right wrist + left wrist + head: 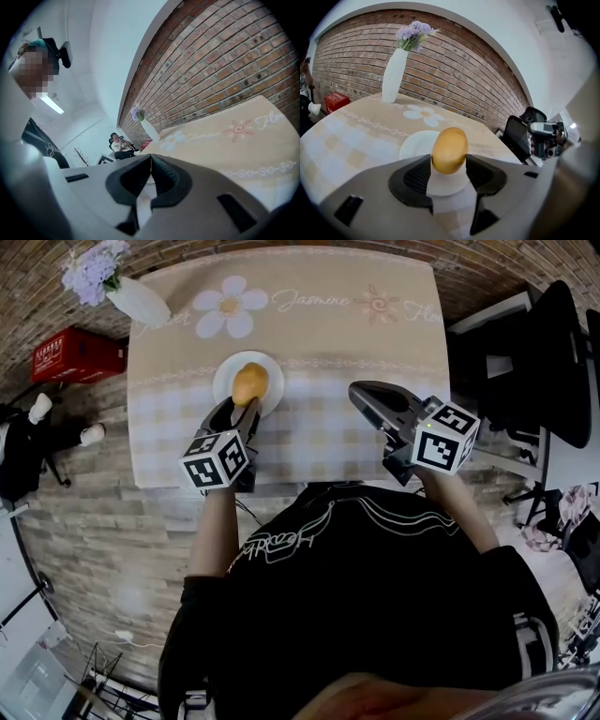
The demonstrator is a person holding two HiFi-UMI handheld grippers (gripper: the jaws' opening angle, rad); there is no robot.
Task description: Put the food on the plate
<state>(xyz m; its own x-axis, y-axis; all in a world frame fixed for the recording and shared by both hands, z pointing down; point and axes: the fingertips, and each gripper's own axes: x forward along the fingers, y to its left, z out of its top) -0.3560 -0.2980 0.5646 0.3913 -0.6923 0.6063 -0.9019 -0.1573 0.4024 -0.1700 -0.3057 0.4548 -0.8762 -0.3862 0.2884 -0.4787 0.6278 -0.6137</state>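
- A brick wall (454,61) stood behind the table (375,352), whose cloth bore a flower print. A white vase (139,298) sat at its far left corner.
- The left claw (246,409) was clenched on the food (249,383), a yellow oval lump, with a pad against each side.
- The food was over the white plate (223,381). It seemed held just clear of it, though that was hard to judge.
- The right claw (361,392) was clenched on nothing, above the cloth to the plate's right.
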